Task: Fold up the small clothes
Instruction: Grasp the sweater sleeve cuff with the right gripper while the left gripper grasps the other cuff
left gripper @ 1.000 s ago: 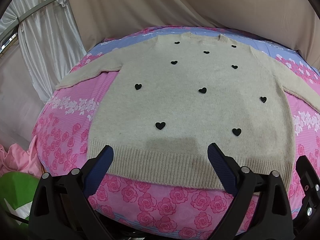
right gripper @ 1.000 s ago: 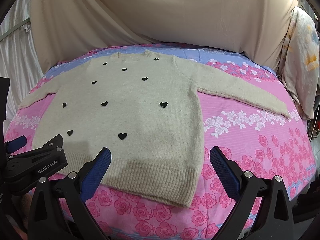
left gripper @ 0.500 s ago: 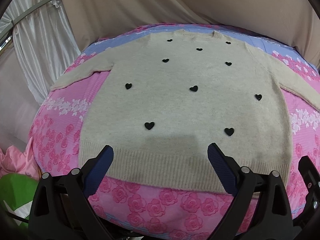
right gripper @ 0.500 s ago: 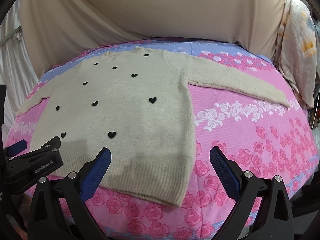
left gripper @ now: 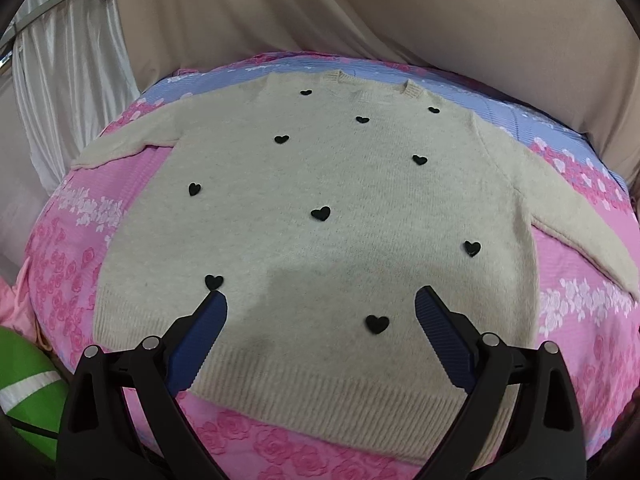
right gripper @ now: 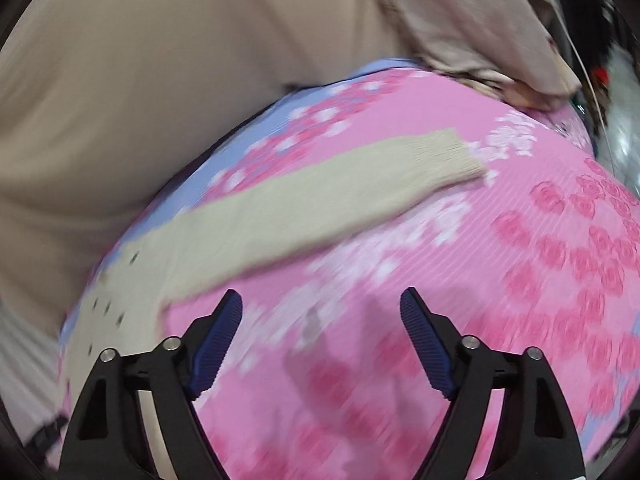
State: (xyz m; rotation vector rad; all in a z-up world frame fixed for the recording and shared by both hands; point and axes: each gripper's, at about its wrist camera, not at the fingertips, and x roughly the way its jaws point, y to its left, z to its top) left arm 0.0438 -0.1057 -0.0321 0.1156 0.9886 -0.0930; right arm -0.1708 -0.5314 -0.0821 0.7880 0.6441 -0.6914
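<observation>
My cream sweater [left gripper: 320, 216] lies flat and face up on the bed's pink floral cover [left gripper: 64, 248], black hearts showing, both sleeves spread out to the sides. My left gripper [left gripper: 321, 304] hovers over the ribbed hem with its jaws wide and nothing between them. My right gripper [right gripper: 321, 304] hangs above bare cover just below the right sleeve [right gripper: 320, 196], jaws closing, still fairly wide, with no cloth between them; that view is blurred. I judge the step to be taking the right sleeve to fold it inward. To do it well I should reach the ribbed cuff [right gripper: 448, 156], pinch only the sleeve's layers, not the cover beneath, then carry it flat across the chest without dragging the body
</observation>
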